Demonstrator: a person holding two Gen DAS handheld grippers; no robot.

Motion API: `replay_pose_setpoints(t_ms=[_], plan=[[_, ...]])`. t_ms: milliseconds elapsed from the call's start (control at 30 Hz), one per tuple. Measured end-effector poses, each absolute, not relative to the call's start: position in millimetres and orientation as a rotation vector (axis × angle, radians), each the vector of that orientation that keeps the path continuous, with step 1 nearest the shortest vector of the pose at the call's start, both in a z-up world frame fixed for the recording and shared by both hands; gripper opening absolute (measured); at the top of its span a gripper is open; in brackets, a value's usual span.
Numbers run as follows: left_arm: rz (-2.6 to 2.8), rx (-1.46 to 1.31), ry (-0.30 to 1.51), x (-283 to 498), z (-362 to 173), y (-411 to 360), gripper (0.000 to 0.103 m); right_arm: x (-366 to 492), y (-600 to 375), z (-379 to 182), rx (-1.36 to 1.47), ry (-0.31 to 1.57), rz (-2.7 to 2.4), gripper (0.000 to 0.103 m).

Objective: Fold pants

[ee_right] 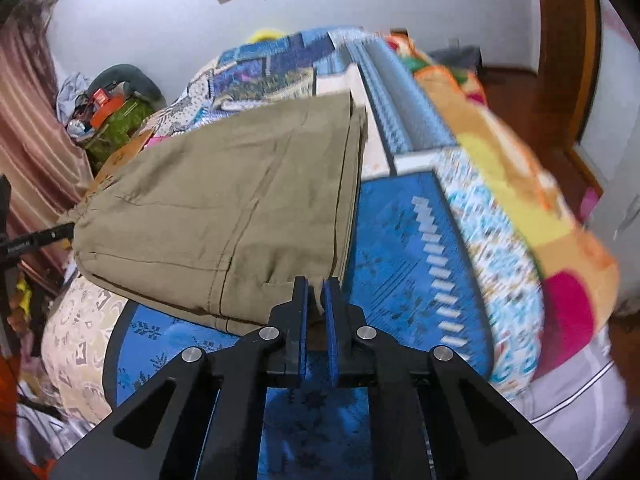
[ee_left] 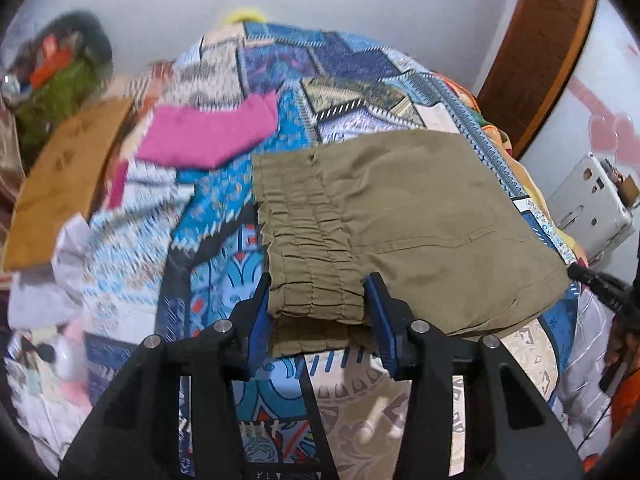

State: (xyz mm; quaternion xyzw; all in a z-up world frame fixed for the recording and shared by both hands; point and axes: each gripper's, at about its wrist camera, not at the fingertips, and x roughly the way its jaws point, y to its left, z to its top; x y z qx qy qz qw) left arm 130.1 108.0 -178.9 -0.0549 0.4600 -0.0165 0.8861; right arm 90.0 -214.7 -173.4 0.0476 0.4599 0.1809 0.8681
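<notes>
We have the pants (ee_left: 404, 216) folded flat on the bedspread (ee_left: 224, 208); left gripper (ee_left: 318, 308) straddles the waistband corner, pads pressing on the bunched band, right gripper (ee_right: 316, 300) clenched on the hem corner to drag both ends together

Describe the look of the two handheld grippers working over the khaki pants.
Both the left gripper and the right gripper look alike: matte black plastic frames with angular triangular cut-outs, round silver pivot pins at the linkages, and two flat fingers faced with blue pads. No cables, markings, hands or sleeves show.
</notes>
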Motion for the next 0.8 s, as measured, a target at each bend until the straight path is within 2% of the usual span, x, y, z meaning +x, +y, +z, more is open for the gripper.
replay_pose_setpoints(t_ms=[200, 367, 467, 600, 767, 800], plan=[[-0.044, -0.132, 0.944, 123.2, -173.3, 116.8, 0.044, 88.0, -218.5, -175.4, 0.079, 0.962, 0.403, 0.006], [-0.038, -0.11, 1.024, 118.3, -210.9, 116.4, 0.045, 81.9, -201.6, -199.6, 0.005, 1.016, 0.408, 0.006], [-0.037, -0.185, 1.009, 114.2, -218.2, 122.3, 0.046, 82.6, -199.4, -200.9, -0.01, 1.03, 0.402, 0.006], [-0.009, -0.197, 1.017, 113.6, -212.0, 128.9, 0.062, 86.4, -200.6, -194.4, -0.04, 1.055, 0.415, 0.007], [0.008, -0.133, 0.967, 114.3, -181.4, 122.2, 0.063, 95.0, -201.5, -168.5, -0.058, 1.023, 0.384, 0.01], [-0.015, -0.131, 0.945, 115.9, -172.6, 116.8, 0.064, 97.1, -200.1, -159.5, -0.037, 0.999, 0.397, 0.016]])
